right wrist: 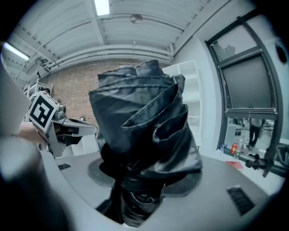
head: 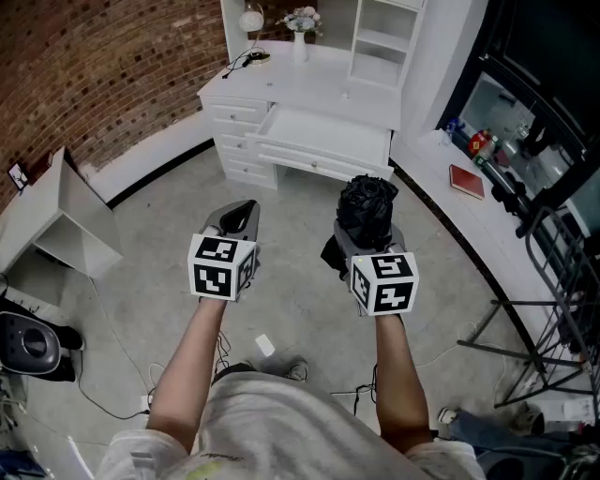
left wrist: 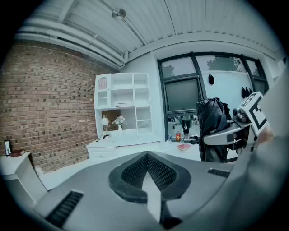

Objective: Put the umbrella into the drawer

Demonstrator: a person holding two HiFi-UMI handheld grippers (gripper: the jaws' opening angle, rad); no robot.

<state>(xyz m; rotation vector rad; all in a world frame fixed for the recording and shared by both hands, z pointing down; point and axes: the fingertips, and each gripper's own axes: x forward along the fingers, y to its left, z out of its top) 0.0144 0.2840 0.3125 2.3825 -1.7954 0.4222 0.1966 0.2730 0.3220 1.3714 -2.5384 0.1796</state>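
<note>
Black folded umbrella (right wrist: 143, 128) clamped in my right claw (right wrist: 141, 187), short of the white open drawer (head: 323, 137); left claw (left wrist: 149, 175) closed, empty.

Seemingly a mock home study in a studio: white desk (head: 281, 75) bearing hutch shelves (head: 380, 42), lamp (head: 250, 19) and flower vase (head: 300, 42); brick wall (head: 103, 66) left of it, concrete floor (head: 169, 225) before it.

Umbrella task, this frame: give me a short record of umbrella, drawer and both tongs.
umbrella: black, folded, held in right tongs, short of the desk
drawer: open, nothing seen inside
right tongs: shut on umbrella
left tongs: shut, empty
task: umbrella not yet in drawer
</note>
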